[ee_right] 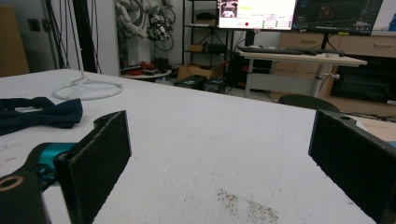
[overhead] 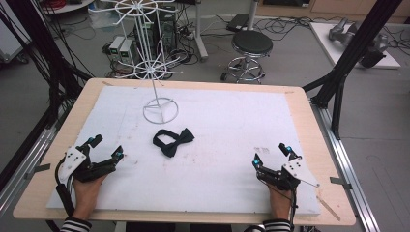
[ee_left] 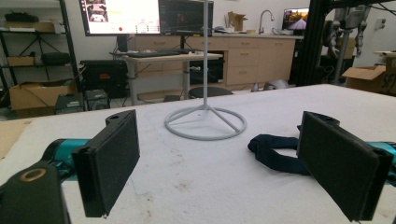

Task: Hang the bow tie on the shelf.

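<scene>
We read no brand or label: the monitor screens behind the table are too small and blurred to make out.

High view: the left gripper rests at the near left of the white mat, jaws wide apart, holding nothing. The right gripper rests at the near right, jaws equally wide, also holding nothing. A black bow tie lies flat on the mat about midway between them, just near of the ring base of a white wire stand.

Left gripper view: bow tie partly hidden behind the right-hand jaw; the stand's base sits beyond it. The high view alone shows the stand's spoked upper tiers and a black stool on the floor beyond the table
</scene>
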A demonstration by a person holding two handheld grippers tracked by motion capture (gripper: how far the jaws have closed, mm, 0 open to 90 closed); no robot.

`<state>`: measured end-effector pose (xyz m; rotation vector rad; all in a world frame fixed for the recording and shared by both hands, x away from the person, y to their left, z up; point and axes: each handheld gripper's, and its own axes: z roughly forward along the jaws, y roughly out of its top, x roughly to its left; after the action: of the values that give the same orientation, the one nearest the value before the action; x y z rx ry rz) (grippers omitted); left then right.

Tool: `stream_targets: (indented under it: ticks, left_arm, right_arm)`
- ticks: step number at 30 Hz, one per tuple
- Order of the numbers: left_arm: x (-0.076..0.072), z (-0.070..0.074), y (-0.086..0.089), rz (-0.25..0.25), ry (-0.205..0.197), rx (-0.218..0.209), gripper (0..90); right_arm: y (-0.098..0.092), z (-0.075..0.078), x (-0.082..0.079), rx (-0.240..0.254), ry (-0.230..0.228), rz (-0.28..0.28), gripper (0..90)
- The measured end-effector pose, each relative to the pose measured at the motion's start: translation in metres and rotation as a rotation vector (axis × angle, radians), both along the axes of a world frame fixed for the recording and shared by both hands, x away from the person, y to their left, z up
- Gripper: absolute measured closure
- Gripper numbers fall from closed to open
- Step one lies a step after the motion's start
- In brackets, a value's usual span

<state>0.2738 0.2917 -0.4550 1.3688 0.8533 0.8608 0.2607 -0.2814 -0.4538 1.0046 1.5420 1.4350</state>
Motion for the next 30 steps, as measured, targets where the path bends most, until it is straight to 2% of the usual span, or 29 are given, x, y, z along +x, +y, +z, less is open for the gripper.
stream_targets:
  ticks: [5, 15, 16, 20, 22, 27, 28, 29, 30]
  left_arm:
    - [0.0, 0.0, -0.001, 0.001, 0.002, 0.005, 13.6]
    - [0.004, 0.002, -0.001, 0.003, 0.04, 0.004, 13.6]
    - [0.004, 0.002, -0.002, 0.003, 0.045, 0.019, 13.7]
    - [0.007, 0.004, -0.005, -0.003, 0.058, 0.029, 13.6]
    - [0.009, 0.008, -0.008, 0.0, 0.07, 0.053, 13.6]
    - [0.016, 0.018, -0.014, -0.015, 0.092, 0.077, 13.7]
    - [0.019, 0.022, -0.016, -0.012, 0.106, 0.1, 13.7]
    - [0.019, 0.022, -0.016, -0.012, 0.106, 0.1, 13.7]
    - [0.021, 0.024, -0.018, -0.006, 0.115, 0.117, 13.7]
  right_arm:
    - [0.0, 0.0, 0.0, 0.0, 0.0, 0.001, 4.8]
    - [0.001, 0.0, -0.002, -0.003, -0.012, -0.007, 4.8]
    - [0.001, 0.0, -0.002, -0.002, -0.011, -0.006, 4.8]
    - [0.0, 0.0, -0.001, -0.001, -0.012, -0.005, 4.8]
    - [0.0, 0.0, -0.001, 0.0, -0.011, -0.006, 4.8]
    - [0.0, 0.0, -0.001, 0.002, -0.01, -0.007, 4.8]
    - [0.0, 0.0, -0.001, 0.003, -0.01, -0.007, 4.8]
    - [0.0, 0.0, -0.001, 0.003, -0.01, -0.007, 4.8]
    - [0.0, 0.0, -0.001, 0.002, -0.01, -0.007, 4.8]
